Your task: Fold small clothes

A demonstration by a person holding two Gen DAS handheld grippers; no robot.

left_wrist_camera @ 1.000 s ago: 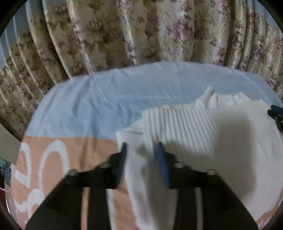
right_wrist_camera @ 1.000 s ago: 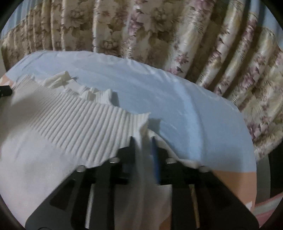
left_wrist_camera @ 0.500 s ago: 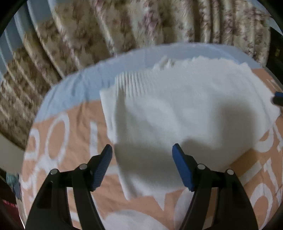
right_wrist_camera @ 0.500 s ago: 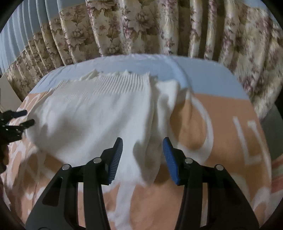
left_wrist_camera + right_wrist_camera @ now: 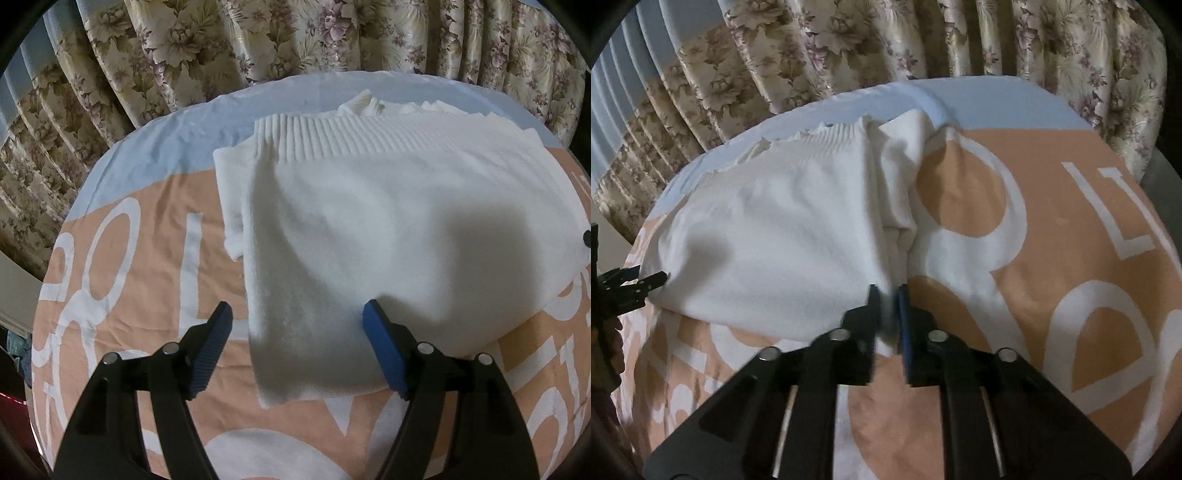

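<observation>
your left gripper (image 5: 295, 347) is opening, pads clear of the sweater (image 5: 388, 221), which lies folded mid-frame on the bedcover (image 5: 140, 266). your right gripper (image 5: 886, 306) is closing on the sweater's lower right edge, knit between its pads. treat the knit as soft, light and limp: take both layers at the corners near the ribbed hem (image 5: 314, 136). the cover's large white letters cannot be read whole.

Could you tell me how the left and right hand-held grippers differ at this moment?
The left hand-held gripper is wide open, astride the sweater corner without pinching it. The right hand-held gripper is narrow and closing on the sweater's edge. Both have blue pads and point down at the near hem.
</observation>
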